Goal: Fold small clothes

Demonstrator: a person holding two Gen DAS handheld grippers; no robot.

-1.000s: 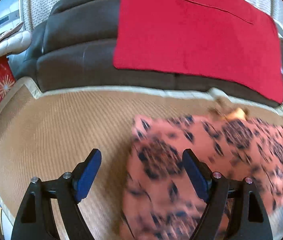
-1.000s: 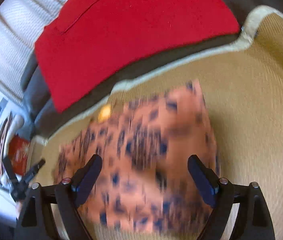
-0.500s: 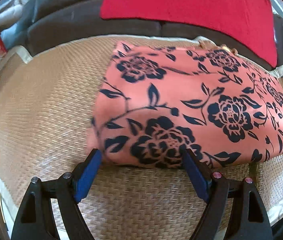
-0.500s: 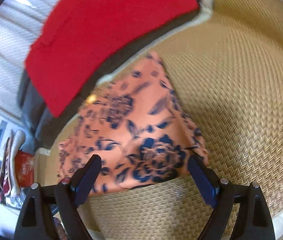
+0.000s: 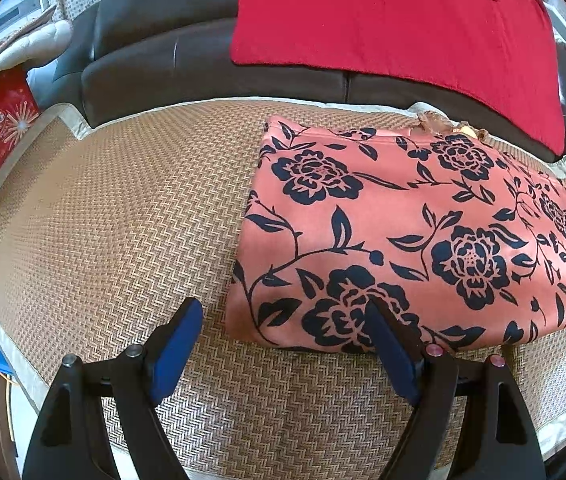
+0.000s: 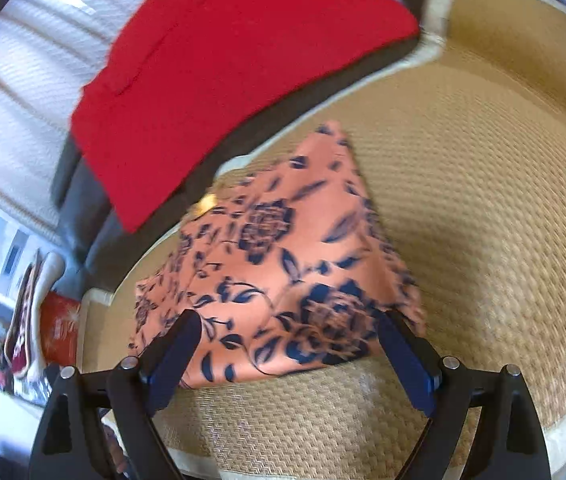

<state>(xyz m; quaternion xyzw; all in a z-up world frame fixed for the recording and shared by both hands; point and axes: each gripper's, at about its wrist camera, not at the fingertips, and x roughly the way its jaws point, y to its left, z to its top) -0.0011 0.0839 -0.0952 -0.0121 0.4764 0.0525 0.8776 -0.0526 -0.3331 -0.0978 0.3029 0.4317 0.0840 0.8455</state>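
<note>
— The garment?
— A folded salmon-pink cloth (image 5: 411, 236) with dark navy roses lies flat on the woven mat (image 5: 115, 232).
— The grippers?
— Left gripper (image 5: 283, 344), right gripper (image 6: 287, 356) — both spread wide, gripping nothing.

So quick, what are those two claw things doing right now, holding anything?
Left gripper: open, empty, by the floral garment.
Right gripper: open, holding nothing.
</note>
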